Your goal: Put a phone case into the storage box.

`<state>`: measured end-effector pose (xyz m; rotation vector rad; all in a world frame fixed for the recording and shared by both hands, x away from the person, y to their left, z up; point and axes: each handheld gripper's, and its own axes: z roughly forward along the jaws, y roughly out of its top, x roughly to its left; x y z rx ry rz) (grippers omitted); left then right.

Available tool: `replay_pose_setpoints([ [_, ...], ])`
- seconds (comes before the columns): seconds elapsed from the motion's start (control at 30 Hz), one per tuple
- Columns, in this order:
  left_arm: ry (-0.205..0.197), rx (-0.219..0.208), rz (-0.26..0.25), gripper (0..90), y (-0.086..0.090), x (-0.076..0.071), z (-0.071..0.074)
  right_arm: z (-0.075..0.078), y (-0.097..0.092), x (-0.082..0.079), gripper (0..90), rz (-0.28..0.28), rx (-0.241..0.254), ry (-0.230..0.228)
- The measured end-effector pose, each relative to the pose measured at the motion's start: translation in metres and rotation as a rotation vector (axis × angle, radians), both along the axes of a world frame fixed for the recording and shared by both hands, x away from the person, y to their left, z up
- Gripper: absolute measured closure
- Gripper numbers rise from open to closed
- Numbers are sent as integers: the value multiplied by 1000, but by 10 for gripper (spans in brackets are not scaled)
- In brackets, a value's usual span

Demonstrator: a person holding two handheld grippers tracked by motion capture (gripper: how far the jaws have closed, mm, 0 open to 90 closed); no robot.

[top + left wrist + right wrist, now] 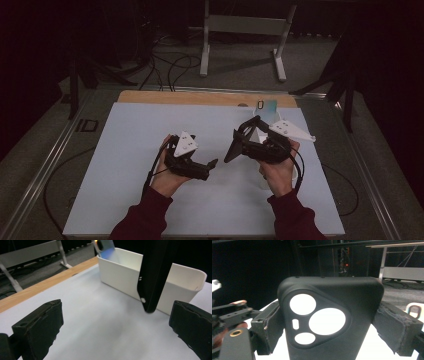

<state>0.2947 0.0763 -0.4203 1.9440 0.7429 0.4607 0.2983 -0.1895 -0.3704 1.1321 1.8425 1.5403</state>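
1. Table [150, 200]: white sheet over a wooden top, with a strip of wood showing along the far edge.
2. Bin [120, 272]: white, open-topped, far right of the sheet. A bluish flat item [106, 248] leans at its far end; I can't tell what it is.
3. Case [329, 317]: black phone case with a triangular camera cutout and round holes. It is off the sheet, held up near the bin between the two hands, hanging edge-on in the left gripper view.
4. Right gripper [245, 142]: jaws clamped on both side edges of the case, which sits square in the grip.
5. Left gripper [212, 165]: jaws spread wide with nothing between them, aimed at the case's lower end, near but apart.
6. Step, as I read it: mid-air handover or two-handed hold, with the right carrying and the left lining up.
7. Next move probably calls for the left to close the gap, straddle the free end and pinch before the right lets go. Risk: smooth case, thin edge, easy to twist out.
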Motion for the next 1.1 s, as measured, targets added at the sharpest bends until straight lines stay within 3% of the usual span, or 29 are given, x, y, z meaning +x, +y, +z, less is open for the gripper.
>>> replay_pose_setpoints([
  [0.57, -14, 32, 114, 0, 44, -1, -10, 0, -13, 17, 144, -69, -16, -18],
  [1.1, -45, 17, 215, 0, 88, -8, -22, 4, -21, 33, 144, -118, -39, -38],
])
